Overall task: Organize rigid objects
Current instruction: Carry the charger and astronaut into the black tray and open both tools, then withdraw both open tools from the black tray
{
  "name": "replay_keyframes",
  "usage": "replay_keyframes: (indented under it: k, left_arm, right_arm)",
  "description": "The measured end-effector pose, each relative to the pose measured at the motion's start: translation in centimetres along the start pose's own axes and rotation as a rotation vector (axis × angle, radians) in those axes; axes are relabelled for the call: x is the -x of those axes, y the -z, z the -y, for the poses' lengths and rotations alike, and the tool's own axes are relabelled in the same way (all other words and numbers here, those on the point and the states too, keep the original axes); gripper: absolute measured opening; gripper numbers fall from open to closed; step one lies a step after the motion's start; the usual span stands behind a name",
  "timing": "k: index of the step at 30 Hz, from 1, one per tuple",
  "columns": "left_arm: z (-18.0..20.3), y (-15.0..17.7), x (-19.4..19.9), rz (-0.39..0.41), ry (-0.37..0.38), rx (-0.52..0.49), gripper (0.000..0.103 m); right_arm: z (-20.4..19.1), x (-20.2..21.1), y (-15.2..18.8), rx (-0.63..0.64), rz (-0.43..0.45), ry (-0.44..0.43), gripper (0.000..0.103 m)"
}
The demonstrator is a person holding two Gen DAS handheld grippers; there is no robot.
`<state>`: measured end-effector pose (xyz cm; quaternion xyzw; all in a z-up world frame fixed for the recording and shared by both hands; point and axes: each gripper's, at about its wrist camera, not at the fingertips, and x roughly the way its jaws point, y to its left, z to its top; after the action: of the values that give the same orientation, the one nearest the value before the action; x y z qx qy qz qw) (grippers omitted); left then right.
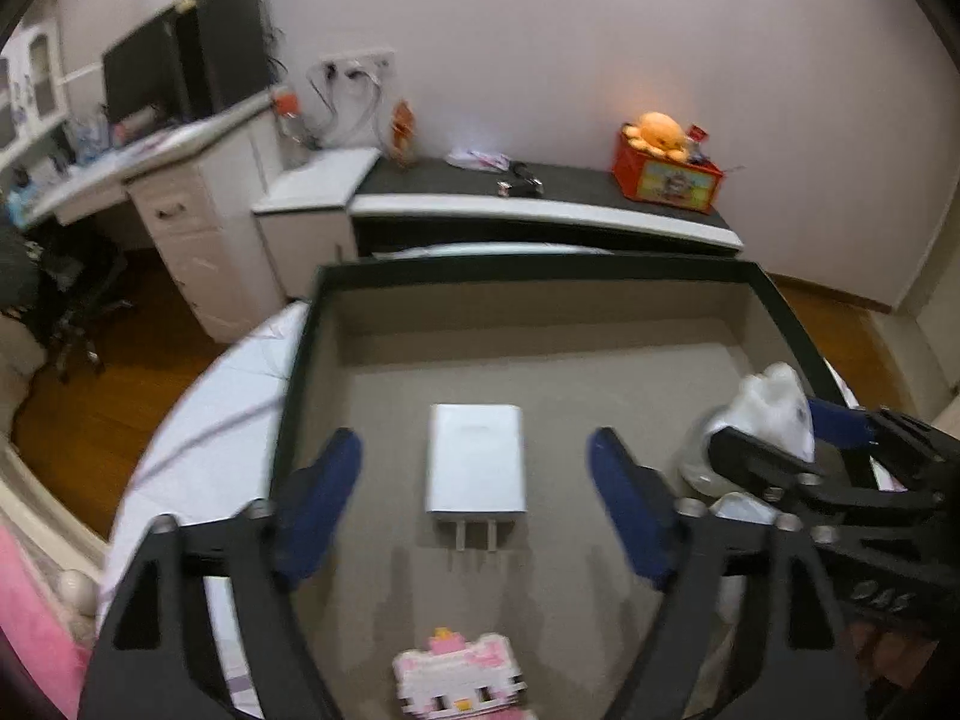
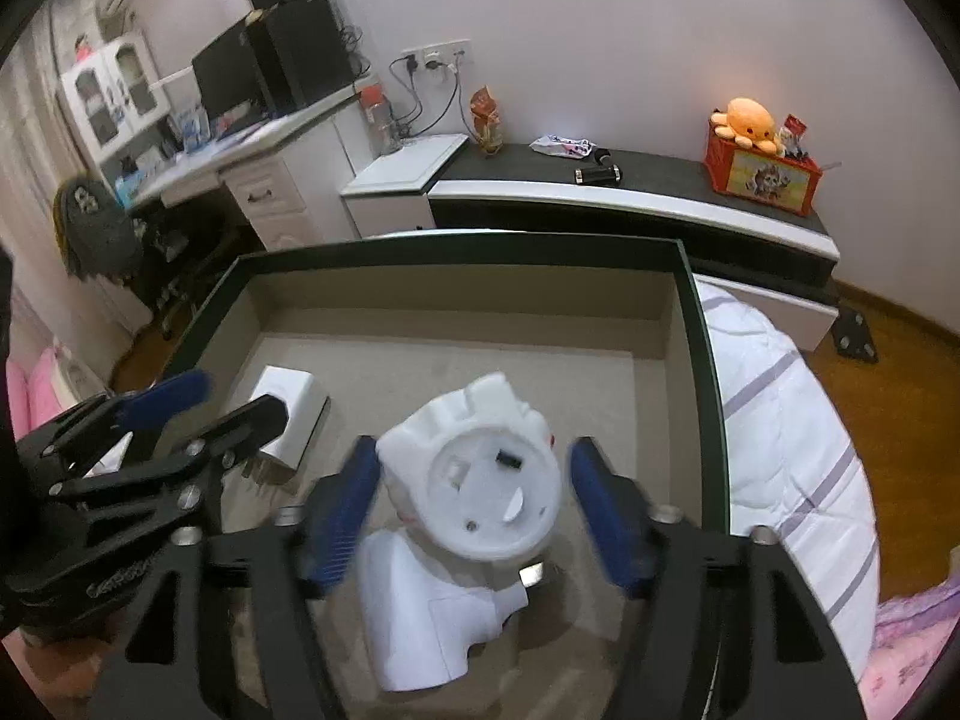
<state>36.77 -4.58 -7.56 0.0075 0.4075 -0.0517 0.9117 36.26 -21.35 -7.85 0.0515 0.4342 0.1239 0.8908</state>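
The left gripper (image 1: 474, 468) is hanging spread wide over the white charger (image 1: 476, 459) in the tray (image 1: 336, 324); the right gripper (image 2: 474, 480) is gaping around a white plastic toy (image 2: 480, 480), pads apart from it.

**Tray on the bed**

Dark-rimmed tray (image 2: 699, 324) with grey lining sits on a white quilt (image 2: 780, 420) with purple stripes. On the tray floor: 1 white charger (image 1: 477, 459) lying flat near the middle, 1 pink-and-white cat block (image 1: 459, 678) at the near edge, 2 white plastic pieces (image 2: 480, 480) stacked on the right.
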Motion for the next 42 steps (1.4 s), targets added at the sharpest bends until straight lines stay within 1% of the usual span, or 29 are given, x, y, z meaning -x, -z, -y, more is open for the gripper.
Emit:
replay_keyframes:
  k: [1, 2, 5, 7, 10, 14, 17, 21, 26, 31, 34, 37, 39, 42]
  left_arm:
    - [-0.2, 0.0, 0.3, 0.006, 0.011, 0.010, 0.090]
    - [-0.7, 0.1, 0.9, 0.014, 0.025, 0.028, 0.093]
    - [-1.2, 0.5, 2.6, 0.042, 0.019, 0.041, 0.098]
    - [-1.4, 0.9, 4.1, 0.065, 0.015, 0.045, 0.100]
    - [-2.2, 1.6, 6.9, 0.111, 0.012, 0.064, 0.103]
    - [-3.0, 2.9, 10.6, 0.159, 0.023, 0.096, 0.103]
    - [-3.3, 4.3, 13.8, 0.196, 0.013, 0.102, 0.103]
    - [-3.4, 5.7, 17.2, 0.232, 0.001, 0.109, 0.103]
    - [-3.4, 7.9, 21.9, 0.285, -0.040, 0.109, 0.103]
    - [-2.9, 9.9, 25.4, 0.307, -0.072, 0.102, 0.103]
    - [-2.5, 11.1, 26.7, 0.315, -0.082, 0.095, 0.103]
    - [-2.3, 13.0, 28.2, 0.322, -0.090, 0.095, 0.103]
    - [-2.2, 14.0, 28.6, 0.316, -0.085, 0.096, 0.103]
    - [-2.1, 15.7, 28.6, 0.290, -0.082, 0.103, 0.103]
  right_arm:
    - [0.2, 0.3, 0.0, -0.014, 0.009, -0.007, 0.083]
    - [0.4, 0.8, 0.1, -0.025, 0.022, -0.012, 0.083]
    - [0.3, 1.8, 0.2, -0.029, 0.028, 0.009, 0.092]
    - [0.1, 2.7, 0.4, -0.034, 0.046, 0.018, 0.103]
    - [-0.3, 4.7, 0.9, -0.035, 0.087, 0.019, 0.103]
    - [-1.0, 7.4, 1.8, -0.046, 0.129, 0.040, 0.103]
    - [-1.8, 10.0, 3.0, -0.050, 0.169, 0.042, 0.103]
    - [-3.1, 14.1, 4.7, -0.049, 0.238, 0.055, 0.103]
    - [-4.9, 19.3, 7.3, -0.042, 0.339, 0.077, 0.103]
    - [-6.1, 23.3, 10.3, -0.033, 0.413, 0.121, 0.103]
    - [-6.2, 24.8, 12.2, -0.040, 0.425, 0.138, 0.103]
    - [-6.2, 25.7, 14.3, -0.047, 0.422, 0.158, 0.103]
    - [-6.2, 26.0, 15.6, -0.046, 0.414, 0.174, 0.103]
    - [-6.6, 26.1, 17.4, -0.042, 0.390, 0.169, 0.103]
